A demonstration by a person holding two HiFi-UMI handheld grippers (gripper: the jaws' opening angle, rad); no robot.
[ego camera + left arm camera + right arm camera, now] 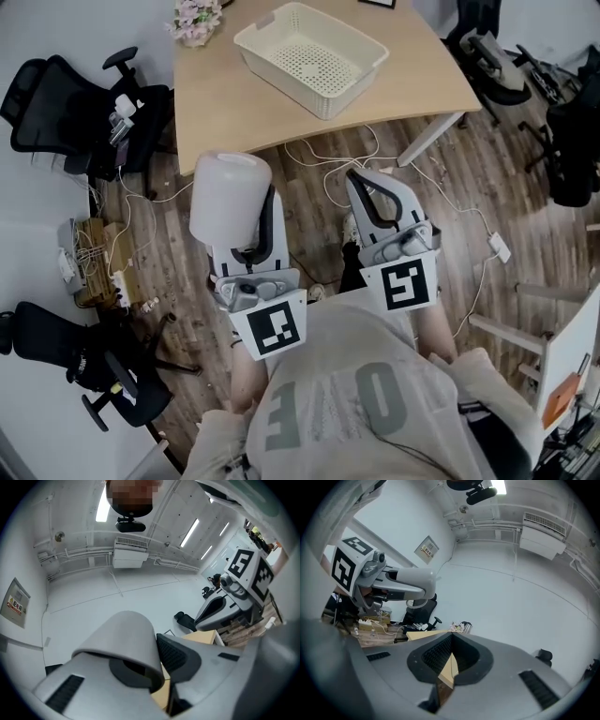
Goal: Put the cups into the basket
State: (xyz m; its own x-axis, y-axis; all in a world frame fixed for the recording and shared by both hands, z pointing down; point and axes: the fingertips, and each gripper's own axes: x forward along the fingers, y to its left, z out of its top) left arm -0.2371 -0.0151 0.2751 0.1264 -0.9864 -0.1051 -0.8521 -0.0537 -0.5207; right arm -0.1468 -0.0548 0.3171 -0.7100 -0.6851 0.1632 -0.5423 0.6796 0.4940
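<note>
Head view: left gripper (251,212) holds a white plastic cup (229,195) on the near side of the light wooden table (211,103), where a cream perforated plastic basket (310,58) sits. Left gripper view: jaws clamped on the cup's wall. Right gripper view: right gripper (449,663) jaws together, nothing between.

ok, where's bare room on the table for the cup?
Basket is empty, room for the cup. Bare table: the wide patch left of the basket, between flowers and near edge; a narrower strip right of it toward the corner. Crowded: floor below with cables, chairs at left.
</note>
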